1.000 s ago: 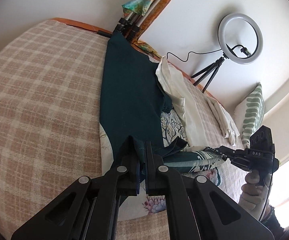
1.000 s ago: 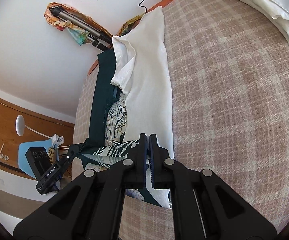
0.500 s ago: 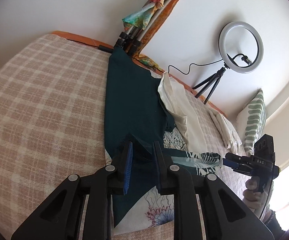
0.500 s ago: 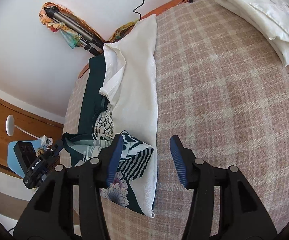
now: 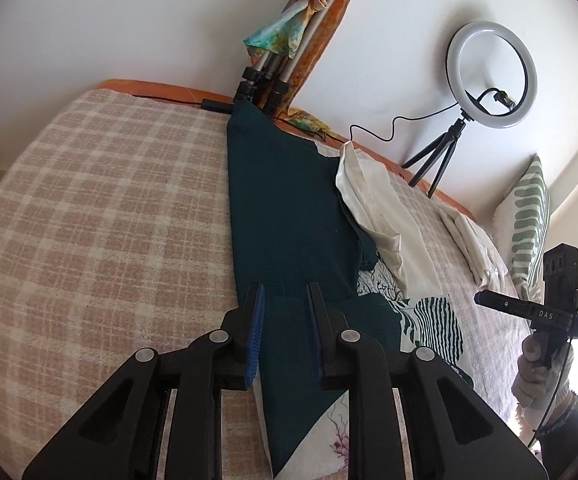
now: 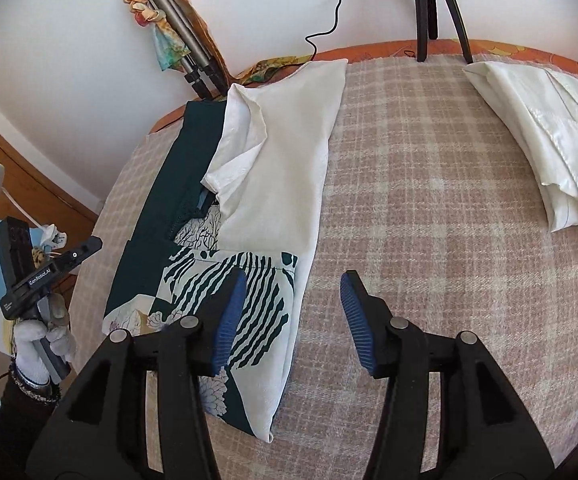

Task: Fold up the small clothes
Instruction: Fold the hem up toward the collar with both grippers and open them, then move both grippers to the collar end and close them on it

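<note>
Garment (image 5: pixel 293 216) flat beneath both claws; left claw (image 5: pixel 285 300) opening, right claw (image 6: pixel 293 292) open, both empty

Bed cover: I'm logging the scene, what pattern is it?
A pink-beige and cream check on the bed cover, clearest in the right wrist view.

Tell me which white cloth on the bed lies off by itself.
The crumpled white cloth near the striped pillow; the other white piece belongs to the green-patterned garment being folded.

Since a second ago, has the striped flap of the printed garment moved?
Yes. The striped flap, earlier pinched up between both grippers, now lies flat on the printed garment beside the white shirt.
</note>
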Motion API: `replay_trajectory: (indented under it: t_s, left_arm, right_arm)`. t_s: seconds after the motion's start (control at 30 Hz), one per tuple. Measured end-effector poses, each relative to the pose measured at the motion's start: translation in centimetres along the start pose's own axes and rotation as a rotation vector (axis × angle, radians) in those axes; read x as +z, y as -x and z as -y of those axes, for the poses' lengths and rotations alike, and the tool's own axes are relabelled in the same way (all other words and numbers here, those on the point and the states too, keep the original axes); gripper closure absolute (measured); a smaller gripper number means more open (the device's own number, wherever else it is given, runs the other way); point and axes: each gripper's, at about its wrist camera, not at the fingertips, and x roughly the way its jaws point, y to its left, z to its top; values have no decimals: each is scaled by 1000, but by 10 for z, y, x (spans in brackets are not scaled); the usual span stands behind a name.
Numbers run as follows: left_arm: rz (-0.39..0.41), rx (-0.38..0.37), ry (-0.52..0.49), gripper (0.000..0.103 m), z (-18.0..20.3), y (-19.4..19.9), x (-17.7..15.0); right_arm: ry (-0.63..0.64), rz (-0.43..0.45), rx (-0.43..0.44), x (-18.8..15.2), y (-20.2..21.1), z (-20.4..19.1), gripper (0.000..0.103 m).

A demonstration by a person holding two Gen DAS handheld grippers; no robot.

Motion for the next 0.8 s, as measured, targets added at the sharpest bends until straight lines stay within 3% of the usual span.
replay_trajectory:
  t_s: [0.07, 0.13, 0.53, 0.8]
  left_arm:
    - [-12, -4, 5, 67, -5, -12, 12]
    - [-16, -1, 17, 64, -12, -25, 25]
    - [-74, 31, 101, 63, -46, -112, 92]
    - [-45, 39, 85, 63, -50, -142, 128]
  right_arm:
    - [-8, 3, -8, 16, -10, 6, 51]
    - [-11, 4, -17, 32, -23, 12, 51]
    - [-124, 8, 39, 120, -98, 53, 51]
    - [-123, 45, 19, 168, -133, 58, 51]
